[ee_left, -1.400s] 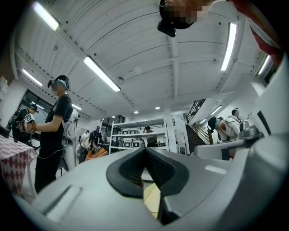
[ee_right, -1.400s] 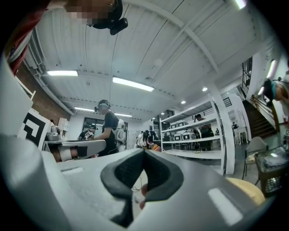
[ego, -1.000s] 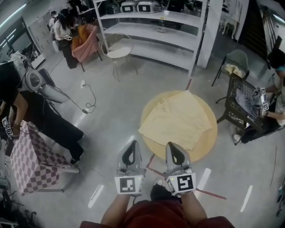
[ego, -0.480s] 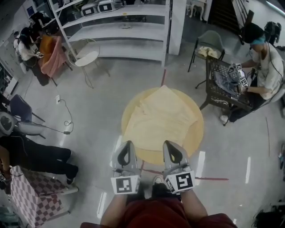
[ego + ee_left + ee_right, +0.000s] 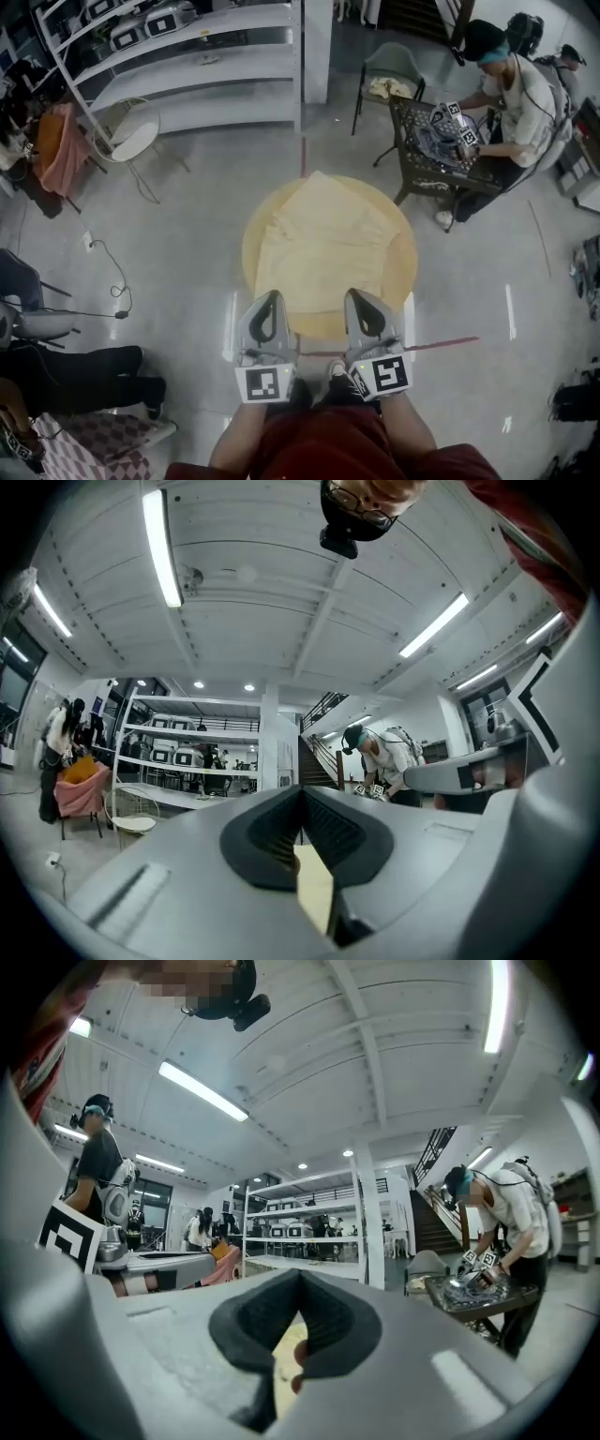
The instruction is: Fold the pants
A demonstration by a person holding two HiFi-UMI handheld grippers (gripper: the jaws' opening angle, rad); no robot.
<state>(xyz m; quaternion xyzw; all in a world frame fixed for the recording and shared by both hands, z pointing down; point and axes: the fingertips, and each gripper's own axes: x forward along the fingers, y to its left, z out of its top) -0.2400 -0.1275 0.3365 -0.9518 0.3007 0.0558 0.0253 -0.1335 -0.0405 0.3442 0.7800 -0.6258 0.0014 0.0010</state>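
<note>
Pale yellow pants (image 5: 323, 239) lie spread flat on a round wooden table (image 5: 405, 281) in the middle of the head view. My left gripper (image 5: 270, 298) and right gripper (image 5: 358, 295) are held side by side, pointing level, just over the table's near edge. Both are shut with nothing between the jaws. In the left gripper view the closed jaws of the left gripper (image 5: 302, 789) fill the lower half, and a sliver of the yellow pants (image 5: 314, 892) shows below them. The right gripper (image 5: 300, 1274) looks the same in its own view, with the pants (image 5: 286, 1344) below.
A person (image 5: 511, 94) works at a dark metal table (image 5: 441, 141) at the back right, next to a grey chair (image 5: 389, 70). White shelves (image 5: 187, 66) line the back. A white round chair (image 5: 131, 131) stands at the left. Someone's legs (image 5: 75, 375) lie at the lower left.
The head view has swung so the table moved from the right to straight ahead. Both grippers now sit at the table's near edge. Their jaws stayed shut.
</note>
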